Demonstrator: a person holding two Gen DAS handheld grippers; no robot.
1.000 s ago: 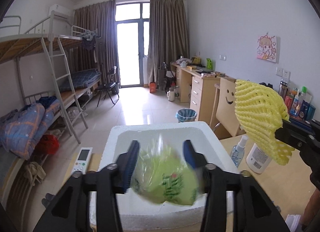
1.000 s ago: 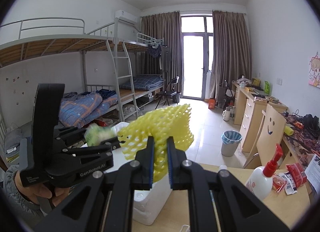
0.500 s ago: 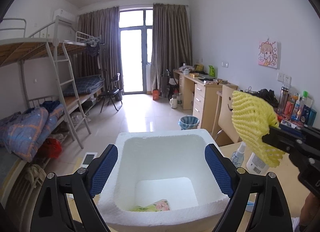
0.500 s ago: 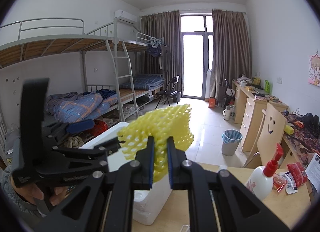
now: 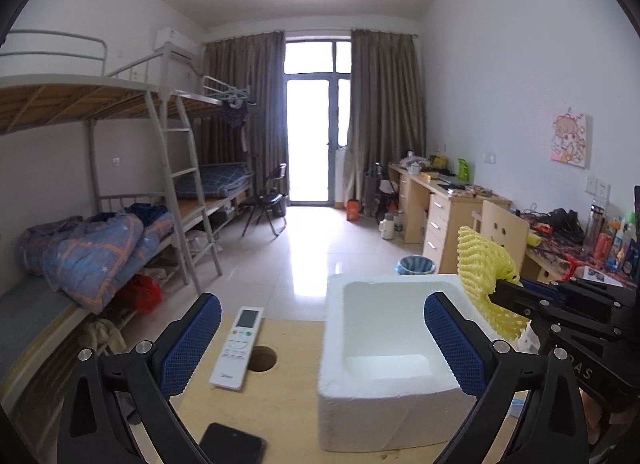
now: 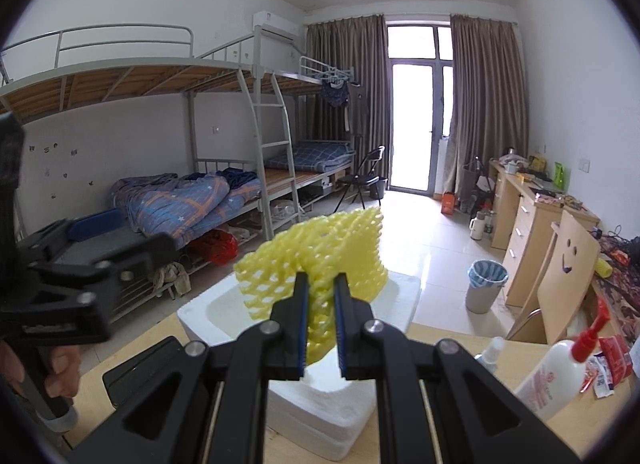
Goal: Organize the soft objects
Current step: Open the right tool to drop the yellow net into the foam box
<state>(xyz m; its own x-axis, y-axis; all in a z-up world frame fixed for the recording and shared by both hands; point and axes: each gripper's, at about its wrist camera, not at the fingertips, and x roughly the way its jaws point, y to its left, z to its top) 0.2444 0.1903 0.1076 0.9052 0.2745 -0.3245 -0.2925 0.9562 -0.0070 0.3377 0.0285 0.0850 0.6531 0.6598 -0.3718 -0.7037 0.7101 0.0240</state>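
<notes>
The right gripper's (image 6: 321, 324) arms hide the lower part of the yellow foam net (image 6: 320, 264) and the near wall of the white foam box (image 6: 404, 296), whose floor stays unseen, while the black phone (image 5: 232, 446) is cut off by the lower edge.

In the middle of the frame the right gripper (image 6: 321, 318) squeezes a yellow foam net (image 6: 320, 260) between its two fingers. Behind and under the net sits a white foam box (image 6: 404, 296) on a wooden table (image 6: 452, 338). At the left edge a hand (image 6: 60, 374) holds the left gripper (image 6: 84, 264). A white pump bottle (image 6: 554, 374) stands at the lower right.
</notes>
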